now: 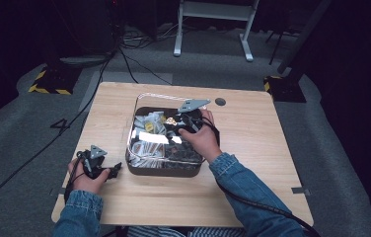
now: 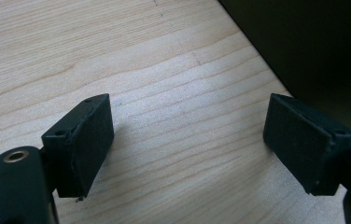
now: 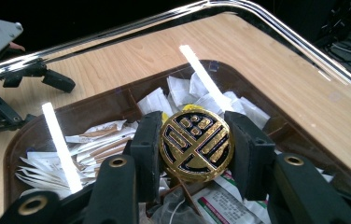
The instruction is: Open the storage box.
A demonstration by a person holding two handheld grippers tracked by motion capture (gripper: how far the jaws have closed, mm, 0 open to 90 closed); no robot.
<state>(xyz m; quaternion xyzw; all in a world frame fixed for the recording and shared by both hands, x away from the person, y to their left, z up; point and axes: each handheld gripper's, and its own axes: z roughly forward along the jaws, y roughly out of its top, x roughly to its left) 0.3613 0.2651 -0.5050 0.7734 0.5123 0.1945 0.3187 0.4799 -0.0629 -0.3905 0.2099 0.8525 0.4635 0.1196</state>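
Nearest the person, the left gripper (image 1: 116,168) rests low on the wooden table (image 1: 252,148), held in the left hand (image 1: 86,178) just left of the bin's near corner. Its jaws stand wide apart, released, with bare wood between them and nothing held; the bin's dark wall lies just beyond the right jaw.

Farther in, the right hand (image 1: 203,138) reaches over the clear-walled, dark-bottomed bin (image 1: 161,169) at the middle of the table. The right gripper (image 3: 192,144) is clenched on a round gold-and-black token (image 3: 196,145), one pad (image 3: 146,140) pressing each edge, the token upright and raised over the contents.

Below it, inside the bin, lies a loose heap of white paper packets (image 3: 94,140).
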